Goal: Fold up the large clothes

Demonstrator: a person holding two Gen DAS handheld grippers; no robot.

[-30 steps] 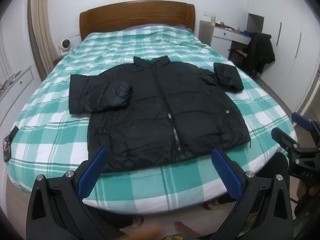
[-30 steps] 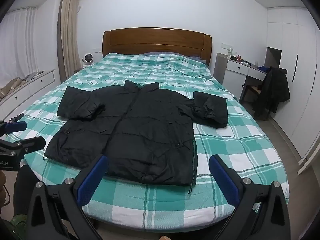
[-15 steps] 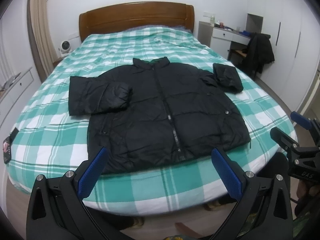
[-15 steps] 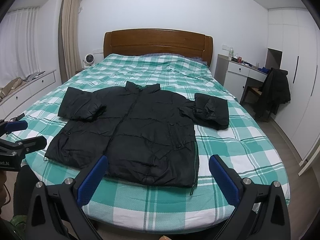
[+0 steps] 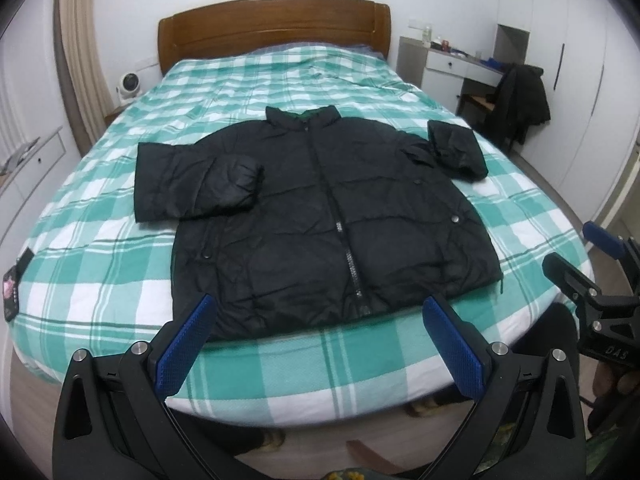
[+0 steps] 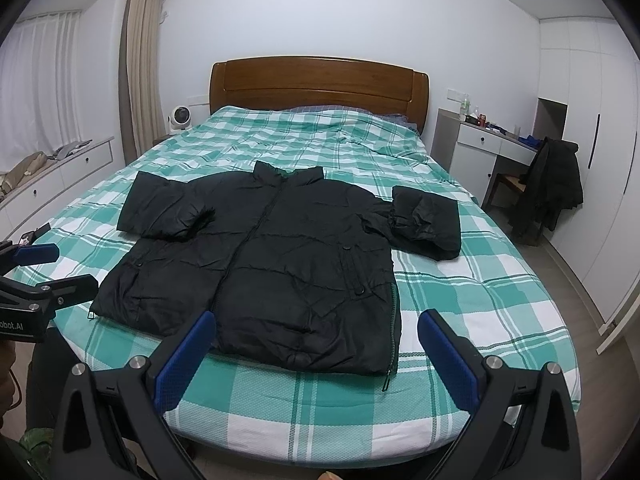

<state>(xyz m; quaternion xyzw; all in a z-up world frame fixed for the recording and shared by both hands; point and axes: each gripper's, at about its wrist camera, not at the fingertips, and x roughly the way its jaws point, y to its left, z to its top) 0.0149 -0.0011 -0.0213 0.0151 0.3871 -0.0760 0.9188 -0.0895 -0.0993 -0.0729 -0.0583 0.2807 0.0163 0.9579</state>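
A black puffer jacket (image 5: 320, 216) (image 6: 272, 264) lies flat and zipped, front up, on the bed's green-and-white checked cover (image 5: 280, 80) (image 6: 460, 320), collar toward the headboard. Both sleeves are doubled back: the left sleeve (image 5: 192, 180) over the chest edge, the right sleeve (image 6: 428, 220) bunched beside the body. My left gripper (image 5: 316, 332) hangs open above the bed's foot, just short of the hem, holding nothing. My right gripper (image 6: 316, 344) is open too, near the hem's right corner. Each gripper shows at the edge of the other's view: right gripper (image 5: 592, 272), left gripper (image 6: 44, 272).
Wooden headboard (image 6: 320, 80) at the far end. A white desk (image 6: 492, 144) and a chair draped with a dark coat (image 6: 552, 188) stand at the right. A small fan (image 6: 180, 116) and low white drawers (image 6: 60, 176) are on the left. A dark packet (image 5: 14, 284) lies at the bed's left edge.
Both views have shifted slightly, with the jacket sitting a little lower and nearer in frame. The grippers stay open and the jacket has not moved.
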